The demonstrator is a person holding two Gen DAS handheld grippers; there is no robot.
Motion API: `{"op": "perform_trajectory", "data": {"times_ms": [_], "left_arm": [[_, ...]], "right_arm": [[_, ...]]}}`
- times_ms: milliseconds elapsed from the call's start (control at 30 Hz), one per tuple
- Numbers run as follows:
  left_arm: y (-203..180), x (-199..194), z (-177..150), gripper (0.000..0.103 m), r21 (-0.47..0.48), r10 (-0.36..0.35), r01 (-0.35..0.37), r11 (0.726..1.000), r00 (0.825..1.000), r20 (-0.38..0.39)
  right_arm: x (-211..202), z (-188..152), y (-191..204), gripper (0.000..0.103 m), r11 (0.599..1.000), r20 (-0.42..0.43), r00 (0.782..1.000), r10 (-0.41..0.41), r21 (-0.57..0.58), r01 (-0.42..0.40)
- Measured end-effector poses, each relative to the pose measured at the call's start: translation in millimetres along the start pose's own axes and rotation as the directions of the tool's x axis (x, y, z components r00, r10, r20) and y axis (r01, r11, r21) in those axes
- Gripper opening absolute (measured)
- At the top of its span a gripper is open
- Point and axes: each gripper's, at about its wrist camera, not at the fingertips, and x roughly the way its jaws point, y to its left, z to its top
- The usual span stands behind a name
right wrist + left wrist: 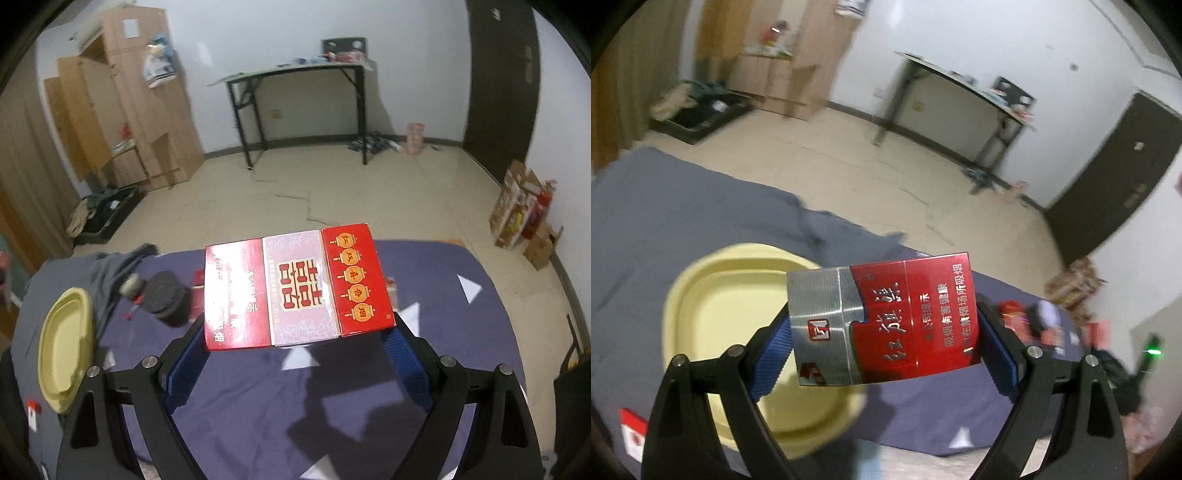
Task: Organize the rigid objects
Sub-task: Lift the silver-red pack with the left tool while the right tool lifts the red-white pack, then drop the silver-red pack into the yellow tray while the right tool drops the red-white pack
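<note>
My left gripper (884, 328) is shut on a red and silver cigarette pack (882, 319), held in the air just right of and above a pale yellow tray (713, 314) on the blue bedsheet. My right gripper (297, 332) is shut on a red and pink cigarette pack (295, 288) with a gold double-happiness sign, held above the purple-blue sheet (295, 398). The yellow tray also shows in the right wrist view (62, 347), far left on the bed.
A small red and white pack (633, 434) lies at the bed's left edge. A dark round object (164, 295) and small red items lie on the bed beyond the right gripper. A black folding table (295, 110), wardrobe (122, 103), floor clutter and boxes (517, 214) stand beyond the bed.
</note>
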Motion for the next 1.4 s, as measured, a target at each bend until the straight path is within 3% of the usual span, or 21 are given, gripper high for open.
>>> {"op": "perform_trajectory", "data": {"times_ms": [100, 167, 267, 300, 333, 367, 433, 467, 533, 567, 700, 800, 933, 1033, 1200, 1300, 1400], "left_arm": [[29.8, -9.0, 2.4, 0.091, -0.025, 0.140, -0.140, 0.990, 0.989, 0.038], [50.4, -11.2, 5.8, 0.091, -0.055, 0.196, -0.194, 0.979, 0.980, 0.044], [80.6, -8.1, 8.9, 0.091, -0.015, 0.369, -0.369, 0.929, 0.928, 0.052], [94.3, -2.1, 9.3, 0.091, 0.004, 0.431, -0.431, 0.902, 0.901, 0.048], [106.6, 4.4, 8.1, 0.091, 0.004, 0.456, -0.456, 0.890, 0.890, 0.033], [119.0, 12.5, 6.1, 0.091, -0.015, 0.453, -0.453, 0.892, 0.892, 0.004], [143.6, 31.6, -4.0, 0.091, -0.069, 0.406, -0.411, 0.909, 0.911, -0.074], [150.1, 41.9, -11.4, 0.091, -0.072, 0.409, -0.419, 0.905, 0.905, -0.115], [155.3, 62.6, -20.0, 0.091, -0.038, 0.444, -0.457, 0.889, 0.878, -0.179], [159.2, 72.3, -23.2, 0.091, -0.039, 0.428, -0.443, 0.895, 0.882, -0.199], [172.5, 93.1, -28.0, 0.091, -0.075, 0.385, -0.414, 0.907, 0.888, -0.251], [181.7, 108.4, -35.0, 0.091, -0.083, 0.379, -0.419, 0.904, 0.876, -0.298], [173.8, 112.0, -36.8, 0.091, -0.036, 0.411, -0.439, 0.898, 0.864, -0.291], [163.6, 116.4, -35.4, 0.091, -0.038, 0.353, -0.381, 0.924, 0.886, -0.301], [167.3, 139.9, -46.4, 0.096, -0.004, 0.398, -0.430, 0.903, 0.841, -0.366], [169.0, 136.9, -42.1, 0.103, -0.025, 0.389, -0.428, 0.904, 0.844, -0.369], [165.4, 116.3, -30.6, 0.103, -0.084, 0.367, -0.420, 0.904, 0.861, -0.351]], "right_arm": [[-18.8, 22.0, 33.2, 0.090, 0.992, 0.027, 0.994, 0.102, -0.072, -0.100], [-24.9, 30.7, 90.5, 0.090, 0.966, 0.020, 0.981, 0.192, -0.178, -0.186], [-21.0, 28.0, 170.7, 0.090, 0.890, -0.065, 0.940, 0.335, -0.306, -0.339], [-13.9, 21.7, 203.0, 0.090, 0.857, -0.108, 0.924, 0.368, -0.346, -0.382], [-5.3, 14.7, 229.3, 0.090, 0.830, -0.146, 0.913, 0.380, -0.382, -0.406], [6.4, 4.4, 257.7, 0.090, 0.800, -0.194, 0.902, 0.385, -0.417, -0.431], [29.7, -21.0, 305.4, 0.090, 0.747, -0.289, 0.876, 0.386, -0.459, -0.481], [40.9, -37.1, 328.7, 0.090, 0.717, -0.335, 0.864, 0.375, -0.486, -0.499], [58.1, -72.5, 368.5, 0.090, 0.653, -0.390, 0.861, 0.327, -0.565, -0.504], [68.4, -87.2, 383.3, 0.090, 0.639, -0.414, 0.863, 0.291, -0.587, -0.497], [97.9, -109.1, 408.5, 0.090, 0.633, -0.465, 0.854, 0.235, -0.593, -0.497], [120.1, -119.4, 426.8, 0.090, 0.623, -0.497, 0.845, 0.197, -0.602, -0.499], [144.4, -122.9, 437.1, 0.090, 0.631, -0.510, 0.844, 0.164, -0.604, -0.488], [144.5, -123.9, 441.1, 0.091, 0.621, -0.504, 0.849, 0.156, -0.619, -0.481], [145.9, -126.0, 445.2, 0.092, 0.622, -0.511, 0.846, 0.152, -0.616, -0.484], [143.4, -124.6, 449.2, 0.103, 0.628, -0.492, 0.860, 0.136, -0.628, -0.459], [129.3, -117.1, 447.1, 0.103, 0.635, -0.512, 0.833, 0.208, -0.577, -0.514]]}}
